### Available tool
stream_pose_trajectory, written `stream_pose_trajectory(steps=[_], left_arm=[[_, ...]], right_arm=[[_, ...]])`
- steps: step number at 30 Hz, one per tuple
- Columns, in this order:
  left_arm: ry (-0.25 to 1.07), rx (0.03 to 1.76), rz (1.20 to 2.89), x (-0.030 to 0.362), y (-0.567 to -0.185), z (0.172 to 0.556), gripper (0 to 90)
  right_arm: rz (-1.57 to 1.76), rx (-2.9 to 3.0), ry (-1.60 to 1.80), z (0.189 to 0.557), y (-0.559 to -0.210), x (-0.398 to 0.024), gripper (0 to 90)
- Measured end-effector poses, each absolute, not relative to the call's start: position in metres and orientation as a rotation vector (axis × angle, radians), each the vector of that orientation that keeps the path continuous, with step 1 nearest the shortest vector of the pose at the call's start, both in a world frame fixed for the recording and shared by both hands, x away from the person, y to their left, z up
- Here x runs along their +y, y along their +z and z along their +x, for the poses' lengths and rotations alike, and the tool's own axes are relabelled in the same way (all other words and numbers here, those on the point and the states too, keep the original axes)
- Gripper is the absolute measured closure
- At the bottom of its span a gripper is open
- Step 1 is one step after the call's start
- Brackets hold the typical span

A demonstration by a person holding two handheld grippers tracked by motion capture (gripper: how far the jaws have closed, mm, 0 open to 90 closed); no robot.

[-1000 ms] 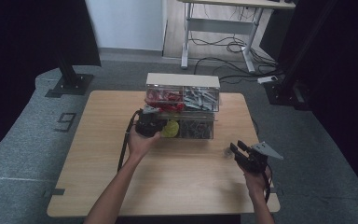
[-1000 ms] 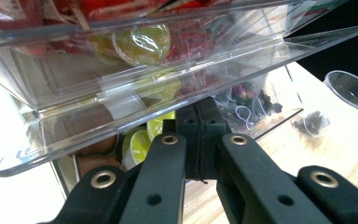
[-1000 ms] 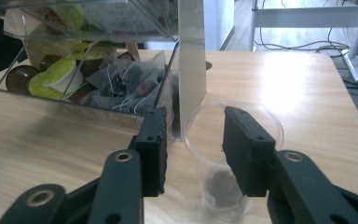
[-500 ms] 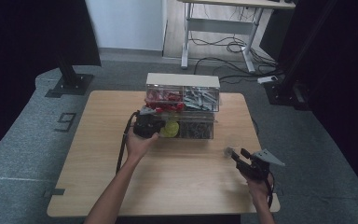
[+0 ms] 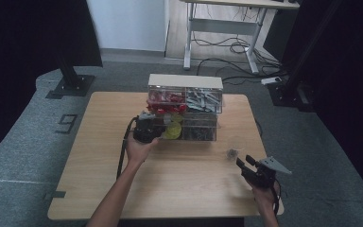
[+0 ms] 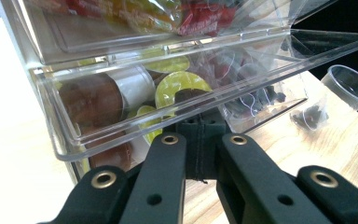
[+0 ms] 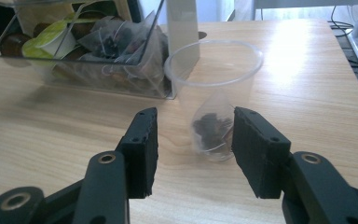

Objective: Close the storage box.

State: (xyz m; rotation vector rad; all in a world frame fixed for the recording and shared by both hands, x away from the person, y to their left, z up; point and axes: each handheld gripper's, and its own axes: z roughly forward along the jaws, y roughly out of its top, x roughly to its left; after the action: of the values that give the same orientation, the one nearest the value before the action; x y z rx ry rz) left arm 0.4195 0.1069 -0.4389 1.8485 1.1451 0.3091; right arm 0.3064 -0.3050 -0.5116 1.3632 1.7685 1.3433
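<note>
Left gripper [image 5: 147,130] jaws pinch the drawer [image 6: 168,93] front; right gripper [image 7: 193,154] jaws stand apart, just short of the cup [image 7: 214,88].

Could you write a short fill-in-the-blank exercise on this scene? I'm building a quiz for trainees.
1. The clear plastic cup holds one ____.
2. The cup stands on the wooden ____.
3. The right gripper has its fingers ____, apart from the cup.
4. The left gripper is shut on the front edge of the clear drawer, which holds round ____ with green lids.

Missing words: tea bag; table; open; capsules
</note>
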Motion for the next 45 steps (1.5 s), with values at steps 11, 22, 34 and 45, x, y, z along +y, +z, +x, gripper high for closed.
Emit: stream_pose_trajectory(steps=[11, 22, 34, 45], left_arm=[[0.297, 1.156, 1.857, 0.106, -0.451, 0.417, 90.0], [0.292, 1.171, 1.859, 0.109, -0.462, 0.413, 90.0], [0.294, 1.184, 1.867, 0.110, -0.474, 0.412, 90.0], [0.265, 1.198, 1.867, 0.111, -0.488, 0.412, 90.0]], right_arm=[[1.323, 1.807, 1.371, 0.302, -0.511, -0.293, 50.7], [1.316, 1.834, 1.370, 0.301, -0.516, -0.287, 51.1], [1.293, 1.883, 1.361, 0.300, -0.518, -0.279, 51.1], [1.296, 1.896, 1.363, 0.301, -0.521, -0.277, 51.1]])
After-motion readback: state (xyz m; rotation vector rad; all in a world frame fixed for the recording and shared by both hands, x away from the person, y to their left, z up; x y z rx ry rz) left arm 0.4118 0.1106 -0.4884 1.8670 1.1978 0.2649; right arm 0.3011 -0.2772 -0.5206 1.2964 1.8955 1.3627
